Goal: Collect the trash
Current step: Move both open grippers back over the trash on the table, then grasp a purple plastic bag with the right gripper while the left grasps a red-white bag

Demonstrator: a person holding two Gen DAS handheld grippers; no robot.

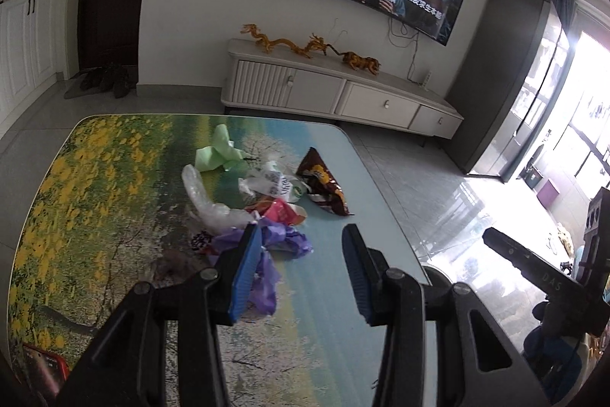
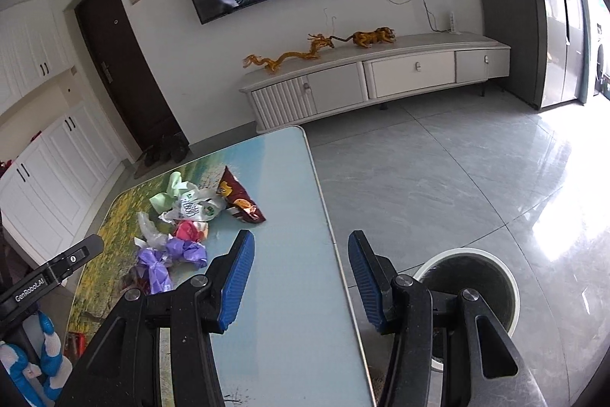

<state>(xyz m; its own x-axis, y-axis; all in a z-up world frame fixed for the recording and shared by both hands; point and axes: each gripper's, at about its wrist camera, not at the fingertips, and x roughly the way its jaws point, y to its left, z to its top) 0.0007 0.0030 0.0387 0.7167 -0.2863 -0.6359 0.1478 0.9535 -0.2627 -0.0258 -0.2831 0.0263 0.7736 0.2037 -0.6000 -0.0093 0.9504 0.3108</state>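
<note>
A pile of trash lies on the picture-printed table (image 1: 114,216): a crumpled purple bag (image 1: 282,239), a clear plastic bag (image 1: 202,193), a pink wrapper (image 1: 282,210), a white printed bag (image 1: 274,182), a green paper (image 1: 217,151) and a brown snack packet (image 1: 324,185). My left gripper (image 1: 301,239) is open and empty, its left finger just in front of the purple bag. My right gripper (image 2: 301,246) is open and empty over the table's right edge (image 2: 328,216), to the right of the pile (image 2: 179,227). A white bin with a dark inside (image 2: 472,288) stands on the floor below it.
A red object (image 1: 45,369) lies at the table's near left corner. A white TV cabinet (image 1: 343,94) with gold figurines stands against the far wall under a TV. A dark tall cabinet (image 1: 507,82) is at the right. Grey tiled floor (image 2: 457,178) lies right of the table.
</note>
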